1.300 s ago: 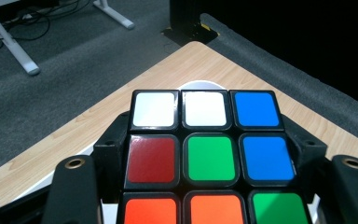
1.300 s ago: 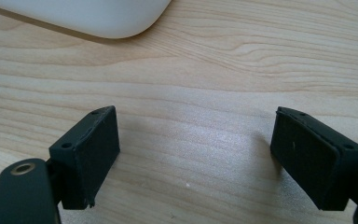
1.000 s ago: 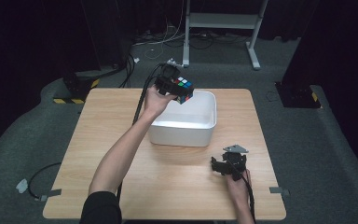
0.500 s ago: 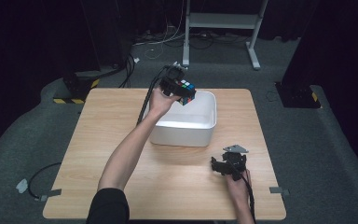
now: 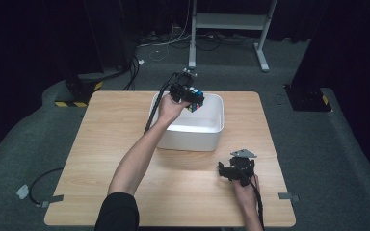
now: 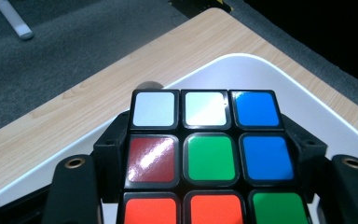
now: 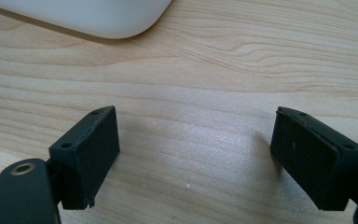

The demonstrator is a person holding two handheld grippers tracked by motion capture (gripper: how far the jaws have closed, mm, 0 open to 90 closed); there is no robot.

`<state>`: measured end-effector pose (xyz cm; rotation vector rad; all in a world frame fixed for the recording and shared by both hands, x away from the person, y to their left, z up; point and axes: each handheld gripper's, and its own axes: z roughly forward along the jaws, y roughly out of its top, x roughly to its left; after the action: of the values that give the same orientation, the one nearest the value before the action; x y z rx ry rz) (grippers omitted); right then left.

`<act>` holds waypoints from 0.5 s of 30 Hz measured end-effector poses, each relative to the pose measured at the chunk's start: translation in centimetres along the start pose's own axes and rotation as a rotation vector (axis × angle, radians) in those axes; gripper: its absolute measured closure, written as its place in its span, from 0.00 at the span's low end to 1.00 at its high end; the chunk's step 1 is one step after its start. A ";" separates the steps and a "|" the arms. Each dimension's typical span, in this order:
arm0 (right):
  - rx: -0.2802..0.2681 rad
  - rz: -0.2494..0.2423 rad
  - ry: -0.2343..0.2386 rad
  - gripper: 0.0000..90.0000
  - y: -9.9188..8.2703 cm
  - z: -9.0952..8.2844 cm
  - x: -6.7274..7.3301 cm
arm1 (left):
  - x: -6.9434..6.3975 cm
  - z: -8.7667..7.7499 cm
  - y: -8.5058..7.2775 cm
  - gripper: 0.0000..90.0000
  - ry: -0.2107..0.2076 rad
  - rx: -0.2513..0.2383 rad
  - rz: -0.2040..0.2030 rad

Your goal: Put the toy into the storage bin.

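The puzzle cube (image 5: 195,99) was seen clamped in the left gripper (image 5: 187,95), held above the far left part of the white tub (image 5: 211,136) on the worktop (image 5: 115,144). In the left gripper view the cube (image 6: 205,158) was pinched squarely between the two black fingers (image 6: 114,142), closed tight on its sides, with white, blue, red, green and orange tiles facing the camera and the tub's rim (image 6: 261,63) curving behind it. The pick-up was judged done and the carry nearly so; what was left, by the look of it, was the lowering into the tub and the release. The tub's floor, where it could be seen, was bare and white; nothing was made out inside it, though the part under the hand was hidden.

The right gripper (image 5: 235,169) was rested near the worktop's near right edge, well apart from the tub. In the right gripper view its fingers (image 7: 91,154) were spread wide over bare wood, nothing between them, with a corner of the tub (image 7: 98,18) at the top.
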<state>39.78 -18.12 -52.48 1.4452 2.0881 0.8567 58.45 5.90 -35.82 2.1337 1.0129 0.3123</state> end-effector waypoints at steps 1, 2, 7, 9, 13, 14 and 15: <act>0.000 0.000 0.000 0.17 0.0 0.0 0.0 | 0.0 0.1 -0.1 0.37 0.000 0.002 -0.001; 0.000 0.000 0.000 0.17 0.0 0.0 0.0 | 0.1 0.3 -0.2 0.37 0.000 0.003 -0.006; 0.000 0.003 0.000 0.17 0.0 0.0 0.0 | 0.3 0.9 -0.3 0.37 0.015 0.023 -0.010; 0.000 0.000 0.000 0.17 0.0 0.0 0.0 | 0.4 1.2 -0.4 0.37 0.012 0.023 -0.015; 0.000 0.001 0.000 0.17 0.0 0.0 0.0 | 0.8 1.7 -0.5 0.37 0.035 0.044 -0.008; 0.000 0.001 0.000 0.17 0.0 0.0 0.0 | 0.8 1.7 -0.5 0.37 0.035 0.044 -0.008; 0.000 0.001 -0.001 0.17 0.0 0.0 0.0 | 1.0 2.0 -0.7 0.37 0.033 0.055 -0.013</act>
<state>39.77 -18.11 -52.48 1.4467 2.0869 0.8568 59.72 5.90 -37.82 2.1775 1.0647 0.3175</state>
